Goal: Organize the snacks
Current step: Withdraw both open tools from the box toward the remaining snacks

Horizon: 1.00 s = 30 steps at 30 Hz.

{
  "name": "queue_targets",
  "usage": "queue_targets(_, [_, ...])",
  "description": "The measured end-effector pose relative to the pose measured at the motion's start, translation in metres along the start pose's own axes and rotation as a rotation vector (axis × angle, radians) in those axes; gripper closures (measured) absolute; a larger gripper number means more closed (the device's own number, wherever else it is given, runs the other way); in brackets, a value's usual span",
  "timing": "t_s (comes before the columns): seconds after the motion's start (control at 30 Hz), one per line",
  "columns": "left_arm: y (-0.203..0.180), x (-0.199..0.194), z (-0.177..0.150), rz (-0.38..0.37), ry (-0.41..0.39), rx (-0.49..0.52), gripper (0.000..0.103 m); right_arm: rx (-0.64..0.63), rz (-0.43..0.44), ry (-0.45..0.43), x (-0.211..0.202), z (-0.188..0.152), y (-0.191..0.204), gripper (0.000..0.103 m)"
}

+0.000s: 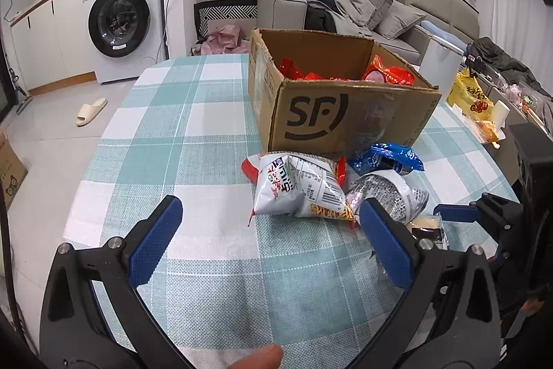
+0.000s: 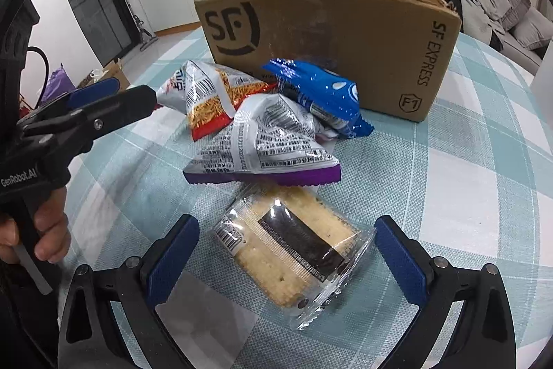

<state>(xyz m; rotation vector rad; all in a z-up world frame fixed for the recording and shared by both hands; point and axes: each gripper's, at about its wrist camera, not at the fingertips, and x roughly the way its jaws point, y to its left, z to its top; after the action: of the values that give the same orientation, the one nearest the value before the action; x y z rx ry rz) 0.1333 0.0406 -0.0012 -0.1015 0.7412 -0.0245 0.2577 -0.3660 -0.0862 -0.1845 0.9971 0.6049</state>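
The right gripper (image 2: 287,248) had its blue fingers (image 2: 172,258) spread wide, straddling a clear-wrapped cake slice (image 2: 293,251) without touching it; the left gripper (image 1: 269,230) was likewise splayed and empty, poised over bare cloth. Taking the cardboard box (image 2: 328,33) as the landmark: it stood open on the checked tablecloth (image 1: 207,134), with red packets (image 1: 311,71) already lying inside it. Just in front of its printed face lay the loose snacks in a heap, namely a silver noodle-snack bag (image 2: 211,92) nearest the box's left corner, a blue packet (image 2: 321,92) touching the box front, and a silver bag with a purple edge (image 2: 269,147) leaning on both. The cake slice lay farthest from the box, just beside that purple edge. Judging from this, the cake looked like the next item to go in. The risks seemed plain: the crackly wrapper could slip if only loose film were pinched, a hard squeeze could crush the soft cake, and dragging it forward might nudge the purple-edged bag and upset the heap.
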Motion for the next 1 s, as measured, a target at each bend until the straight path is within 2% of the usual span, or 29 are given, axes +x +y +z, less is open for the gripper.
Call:
queue_targets(0.33, [0.003,0.015,-0.005,-0.003,0.036,-0.009,0.001,-0.001,-0.062,-0.022,0.01,0.001,0.013,0.0])
queue_targets(1.0, [-0.002,0.028,-0.011,-0.008,0.073,0.012,0.001,-0.058,-0.068,0.048,0.017,0.005,0.018,0.001])
